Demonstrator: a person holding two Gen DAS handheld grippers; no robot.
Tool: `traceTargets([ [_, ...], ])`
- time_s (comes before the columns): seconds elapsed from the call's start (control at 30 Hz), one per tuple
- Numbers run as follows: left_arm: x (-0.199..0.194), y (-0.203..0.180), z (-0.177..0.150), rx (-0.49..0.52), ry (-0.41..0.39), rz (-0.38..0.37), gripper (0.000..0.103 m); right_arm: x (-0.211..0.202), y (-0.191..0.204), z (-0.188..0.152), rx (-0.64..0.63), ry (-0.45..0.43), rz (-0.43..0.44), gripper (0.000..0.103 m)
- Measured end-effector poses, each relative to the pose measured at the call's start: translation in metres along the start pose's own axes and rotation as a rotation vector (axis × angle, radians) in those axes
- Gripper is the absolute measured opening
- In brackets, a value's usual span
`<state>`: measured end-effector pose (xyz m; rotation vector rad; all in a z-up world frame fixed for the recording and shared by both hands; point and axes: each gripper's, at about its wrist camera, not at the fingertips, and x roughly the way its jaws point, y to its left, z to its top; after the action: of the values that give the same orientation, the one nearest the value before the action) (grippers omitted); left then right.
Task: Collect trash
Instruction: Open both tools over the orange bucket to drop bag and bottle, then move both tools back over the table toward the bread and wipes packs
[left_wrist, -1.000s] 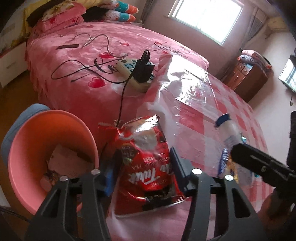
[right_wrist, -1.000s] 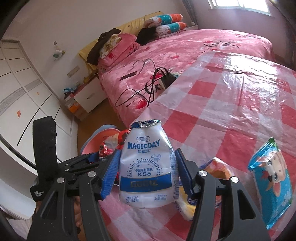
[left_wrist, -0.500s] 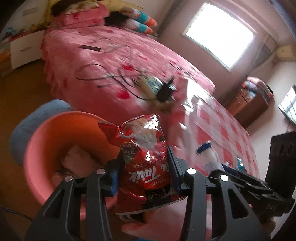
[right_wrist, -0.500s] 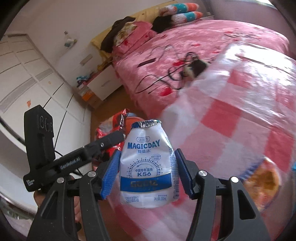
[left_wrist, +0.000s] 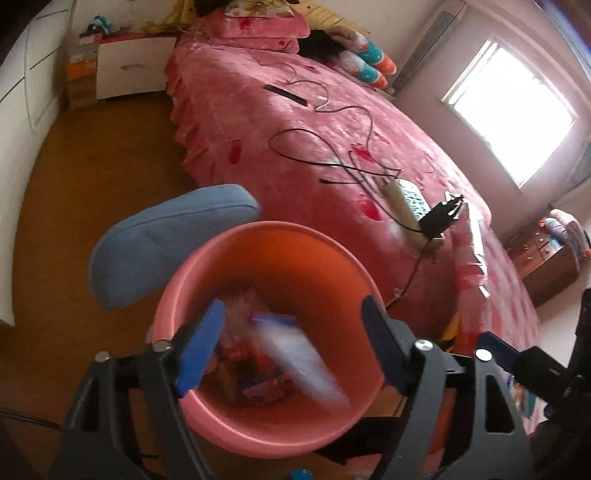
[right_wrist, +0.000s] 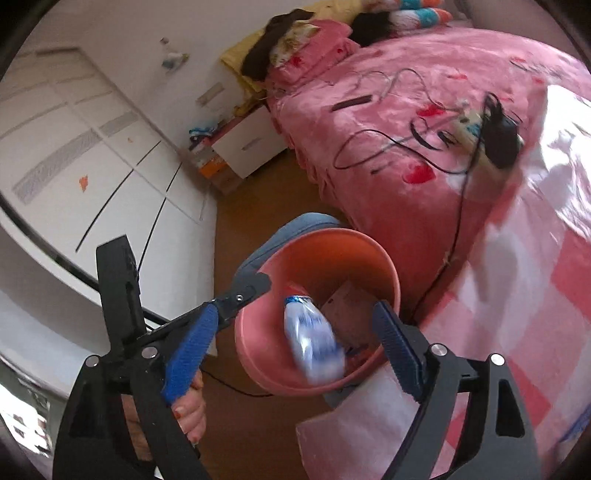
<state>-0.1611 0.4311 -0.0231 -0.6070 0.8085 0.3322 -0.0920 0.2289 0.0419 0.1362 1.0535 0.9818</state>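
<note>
— Right gripper (right_wrist: 291, 332): jaws opening over the pink bin (right_wrist: 384, 258), blue pads apart, clear of the blurred white-and-blue drink pouch (right_wrist: 314, 339) between them.

— And inside?

— Crumpled paper (right_wrist: 349, 306) against the far wall.

— Left gripper (right_wrist: 236, 295)?

— Reaching to the bin's near rim, gripped by a hand (right_wrist: 188, 410) lower left.

— Behind?

— Pink bed (right_wrist: 424, 92), power strip (right_wrist: 469, 123) and black cables (right_wrist: 369, 147) on top.

A second ago we had the left tool (left_wrist: 291, 347) clamped on the red snack bag and the right tool (right_wrist: 291, 354) clamped on the white drink pouch (right_wrist: 314, 339), both over the bed. Now both tools sit above the pink bin (left_wrist: 258, 424), jaws opening. The pouch, blurred, is loose between the right pads inside the bin's rim. The bag has left the left tool.
</note>
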Motion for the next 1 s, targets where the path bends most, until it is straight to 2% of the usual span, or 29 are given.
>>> traceTargets([
  [0.17, -0.003, 0.0, -0.001, 0.013, -0.005, -0.004, 0.081, -0.03, -0.004, -0.007, -0.019, -0.072, -0.094, 0.087],
  [0.37, -0.011, -0.021, -0.005, 0.056, -0.019, -0.031, 0.081, -0.056, -0.015, -0.022, -0.039, -0.128, -0.188, 0.087],
  [1.0, -0.031, -0.112, -0.036, 0.237, 0.003, -0.143, 0.081, -0.123, -0.062, -0.057, -0.005, -0.254, -0.428, 0.088],
])
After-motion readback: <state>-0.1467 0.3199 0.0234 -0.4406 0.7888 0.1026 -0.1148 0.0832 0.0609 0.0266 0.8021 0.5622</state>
